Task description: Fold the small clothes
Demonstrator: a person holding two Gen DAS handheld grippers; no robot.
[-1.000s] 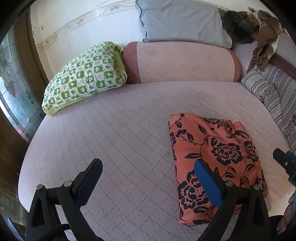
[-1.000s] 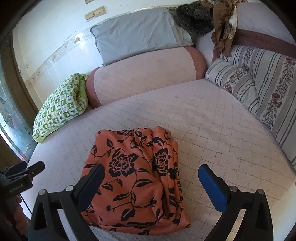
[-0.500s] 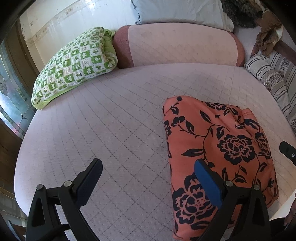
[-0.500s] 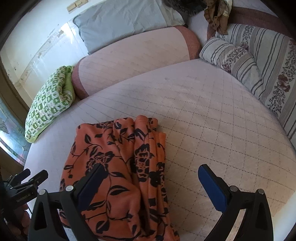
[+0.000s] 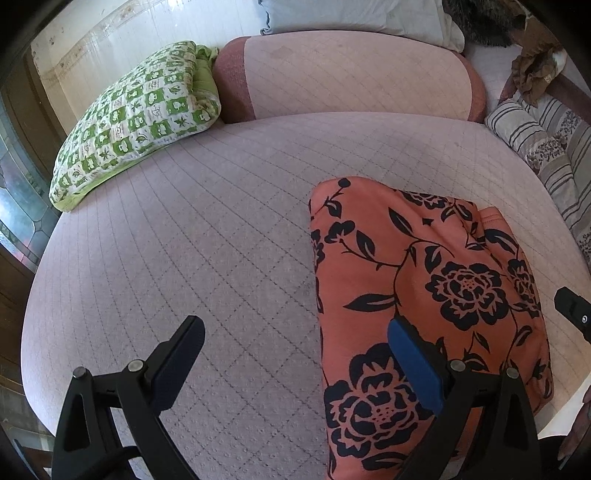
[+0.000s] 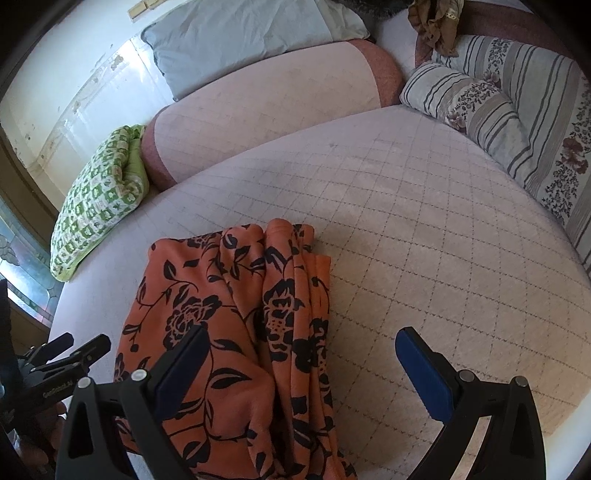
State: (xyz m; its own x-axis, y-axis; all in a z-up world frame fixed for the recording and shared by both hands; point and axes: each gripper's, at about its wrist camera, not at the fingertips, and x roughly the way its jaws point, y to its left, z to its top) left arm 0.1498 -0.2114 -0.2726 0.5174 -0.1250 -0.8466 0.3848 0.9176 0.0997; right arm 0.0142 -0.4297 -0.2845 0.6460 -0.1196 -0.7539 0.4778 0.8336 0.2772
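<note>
An orange garment with black flowers [image 5: 424,280] lies folded on the pink quilted bed [image 5: 207,236], near its front edge. It also shows in the right wrist view [image 6: 236,325], with bunched pleats along its right side. My left gripper [image 5: 295,354] is open and empty, hovering over the garment's left edge. My right gripper [image 6: 299,365] is open and empty, hovering over the garment's right edge. The left gripper's body shows at the left of the right wrist view [image 6: 62,362].
A green checked pillow [image 5: 136,118] lies at the back left. A pink bolster [image 5: 347,74] and a grey pillow [image 6: 243,33] line the back. Striped cushions [image 6: 491,107] and a brown cloth [image 6: 436,22] sit at the right. The bed's edge [image 5: 33,369] curves around the front.
Both grippers have moved forward and lower over the bed toward the garment, which looms larger. Both stay open. The garment has not moved.
</note>
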